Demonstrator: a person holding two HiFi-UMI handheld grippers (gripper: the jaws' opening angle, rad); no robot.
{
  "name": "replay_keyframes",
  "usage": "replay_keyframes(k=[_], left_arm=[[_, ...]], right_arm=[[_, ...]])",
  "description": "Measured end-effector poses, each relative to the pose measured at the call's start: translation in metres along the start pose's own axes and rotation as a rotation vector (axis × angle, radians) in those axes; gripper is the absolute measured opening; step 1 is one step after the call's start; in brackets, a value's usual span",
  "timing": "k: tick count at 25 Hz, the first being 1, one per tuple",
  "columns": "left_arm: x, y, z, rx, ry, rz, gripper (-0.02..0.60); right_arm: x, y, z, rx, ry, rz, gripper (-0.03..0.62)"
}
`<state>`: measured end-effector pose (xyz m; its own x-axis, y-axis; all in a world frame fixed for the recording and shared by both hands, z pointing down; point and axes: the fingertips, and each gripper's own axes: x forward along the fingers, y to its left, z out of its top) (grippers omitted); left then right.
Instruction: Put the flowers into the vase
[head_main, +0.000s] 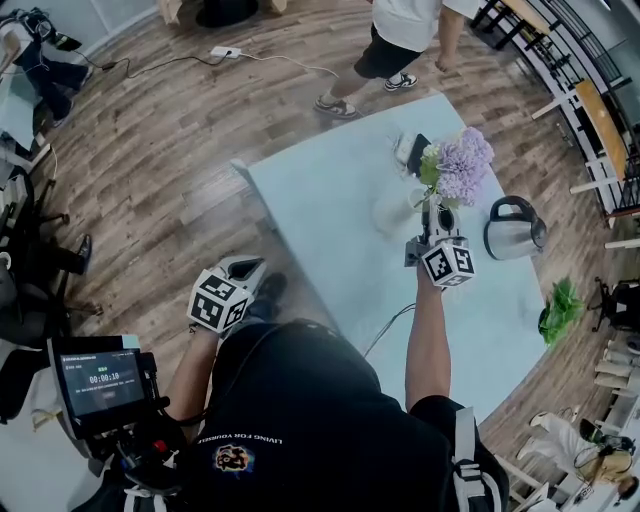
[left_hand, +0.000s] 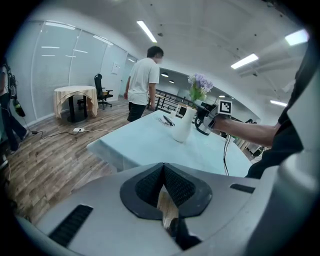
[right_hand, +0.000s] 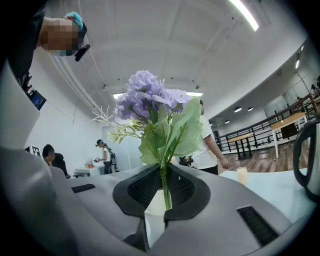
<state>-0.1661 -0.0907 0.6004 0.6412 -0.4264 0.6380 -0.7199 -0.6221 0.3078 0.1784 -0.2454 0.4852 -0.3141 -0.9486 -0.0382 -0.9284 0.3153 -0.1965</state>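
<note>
My right gripper (head_main: 432, 218) is shut on the green stem (right_hand: 164, 189) of a bunch of purple flowers (head_main: 462, 165) with pale green leaves. It holds them upright over the light blue table (head_main: 330, 220). The white vase (left_hand: 182, 127) stands on the table just under the bunch, and its pale body (right_hand: 156, 206) shows between and beyond the jaws. Whether the stem's end is inside the vase mouth is hidden. In the left gripper view, the flowers (left_hand: 199, 85) rise above the vase neck. My left gripper (head_main: 228, 292) is off the table's near left corner, shut and holding nothing.
A steel kettle (head_main: 513, 228) stands on the table right of the vase. A dark phone-like thing (head_main: 415, 150) lies behind it. A person (head_main: 400, 40) stands at the table's far end. A green plant (head_main: 560, 310) sits past the right edge, and a cable (head_main: 385, 330) hangs off the near edge.
</note>
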Motion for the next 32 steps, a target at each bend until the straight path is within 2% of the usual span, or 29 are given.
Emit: replay_keyframes(k=[4, 7, 13, 32], left_arm=[[0.001, -0.001, 0.002, 0.003, -0.003, -0.004, 0.008], [0.001, -0.002, 0.006, 0.006, -0.007, -0.006, 0.008], [0.004, -0.008, 0.006, 0.018, -0.006, -0.025, 0.008], [0.008, -0.009, 0.005, 0.022, -0.001, -0.033, 0.008]], right_arm=[[-0.003, -0.001, -0.021, 0.000, 0.045, -0.016, 0.048], [-0.002, 0.001, -0.020, -0.001, 0.040, -0.003, 0.048], [-0.006, 0.011, -0.020, -0.084, 0.068, 0.022, 0.048], [-0.005, 0.011, -0.023, -0.116, 0.091, 0.027, 0.048]])
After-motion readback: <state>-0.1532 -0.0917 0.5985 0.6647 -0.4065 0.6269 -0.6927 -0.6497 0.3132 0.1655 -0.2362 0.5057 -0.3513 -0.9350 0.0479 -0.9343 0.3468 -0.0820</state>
